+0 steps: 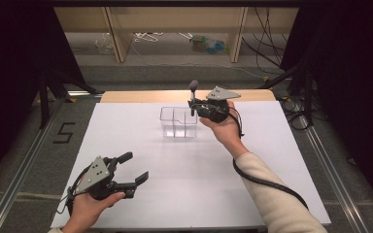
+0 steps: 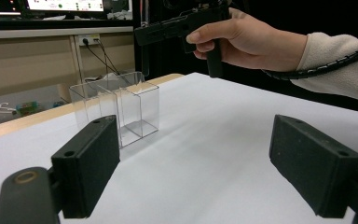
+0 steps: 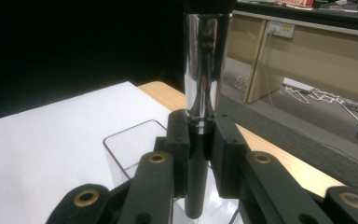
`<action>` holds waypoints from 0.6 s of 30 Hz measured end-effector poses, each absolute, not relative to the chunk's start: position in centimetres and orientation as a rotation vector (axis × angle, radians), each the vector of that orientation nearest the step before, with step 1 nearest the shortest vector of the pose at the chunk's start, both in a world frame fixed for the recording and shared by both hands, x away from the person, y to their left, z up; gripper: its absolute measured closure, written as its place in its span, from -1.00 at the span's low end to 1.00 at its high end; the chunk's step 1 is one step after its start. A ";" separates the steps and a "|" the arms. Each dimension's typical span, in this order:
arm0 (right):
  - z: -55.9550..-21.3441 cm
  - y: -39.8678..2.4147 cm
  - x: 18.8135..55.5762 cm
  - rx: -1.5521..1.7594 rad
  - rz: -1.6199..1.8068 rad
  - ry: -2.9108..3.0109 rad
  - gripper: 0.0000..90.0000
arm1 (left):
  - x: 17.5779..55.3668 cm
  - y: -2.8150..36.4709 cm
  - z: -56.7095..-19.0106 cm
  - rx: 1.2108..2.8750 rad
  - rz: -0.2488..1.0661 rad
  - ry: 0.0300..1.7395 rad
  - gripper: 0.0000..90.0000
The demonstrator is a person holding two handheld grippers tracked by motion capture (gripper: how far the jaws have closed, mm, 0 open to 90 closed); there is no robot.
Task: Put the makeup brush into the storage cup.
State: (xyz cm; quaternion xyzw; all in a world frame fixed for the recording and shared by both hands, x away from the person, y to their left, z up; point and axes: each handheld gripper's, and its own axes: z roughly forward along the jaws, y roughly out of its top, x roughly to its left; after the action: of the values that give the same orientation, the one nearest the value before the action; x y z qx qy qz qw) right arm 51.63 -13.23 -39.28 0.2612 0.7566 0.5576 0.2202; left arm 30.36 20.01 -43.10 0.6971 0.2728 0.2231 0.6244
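- Clear plastic is forming the divided box (image 1: 178,122), which is sitting just above the centre of the high view on the white worktop (image 1: 194,179); its compartments are looking empty.
- The right hand-held gripper (image 1: 193,105) is hovering at the box's upper right edge, clenched on a makeup brush (image 1: 193,96).
- In the right gripper view the brush (image 3: 203,93) is standing upright between the jaws, its chrome ferrule above them and its dark handle end hanging over the box (image 3: 126,149).
- The left hand-held gripper (image 1: 132,168) is resting in the lower left of the high view, well apart from the box, its jaws spread wide with nothing between them.
- In the left gripper view the box (image 2: 116,109) is standing upper left of centre, with bare worktop between it and the jaws.
- Beyond the worktop, wooden shelf legs and loose cables are lying on the floor.
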 end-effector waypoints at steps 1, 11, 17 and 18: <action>-39.3 -13.2 51.6 0.727 1.534 2.095 0.76 | 30.4 20.0 -43.1 1.600 0.512 0.625 -0.65; -39.5 -13.1 51.7 0.735 1.538 2.100 0.76 | 30.3 20.0 -43.1 1.604 0.514 0.630 -0.65; -39.7 -13.1 51.7 0.739 1.530 2.094 0.76 | 30.3 20.0 -43.1 1.604 0.514 0.630 -0.65; -39.7 -13.1 51.7 0.740 1.528 2.091 0.76 | 30.3 20.0 -43.1 1.605 0.514 0.630 -0.65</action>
State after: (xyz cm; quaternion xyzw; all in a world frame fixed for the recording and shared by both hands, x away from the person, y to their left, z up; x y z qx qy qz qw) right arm 51.72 -13.06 -39.73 0.2680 0.7570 0.5529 0.2221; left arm 30.32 20.04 -43.08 0.6984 0.2741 0.2237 0.6221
